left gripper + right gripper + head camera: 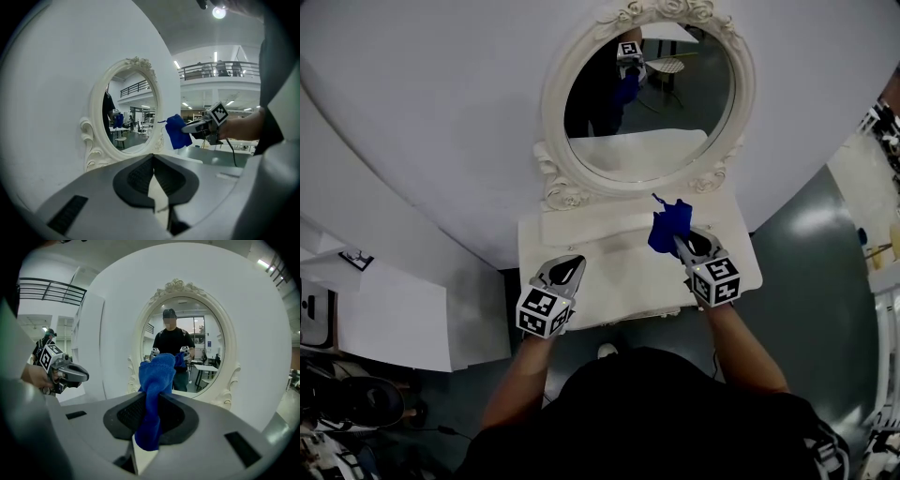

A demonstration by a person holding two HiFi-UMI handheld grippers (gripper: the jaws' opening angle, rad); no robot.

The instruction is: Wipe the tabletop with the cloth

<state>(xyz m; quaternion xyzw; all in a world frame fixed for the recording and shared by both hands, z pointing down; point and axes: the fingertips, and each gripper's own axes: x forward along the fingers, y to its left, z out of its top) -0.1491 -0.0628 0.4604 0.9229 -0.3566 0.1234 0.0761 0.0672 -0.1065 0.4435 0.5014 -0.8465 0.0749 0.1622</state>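
Observation:
A blue cloth is bunched in my right gripper, which is shut on it above the right rear part of the white tabletop, close to the mirror's base. In the right gripper view the cloth stands up between the jaws of the right gripper and hides the line where they meet. My left gripper hovers over the table's front left, shut with nothing in it; in its own view the left gripper has its pads meeting. From there the cloth shows off the table surface.
An oval mirror in an ornate white frame stands at the table's back against a curved white wall. A white cabinet sits lower at the left. Grey floor lies to the right of the small table.

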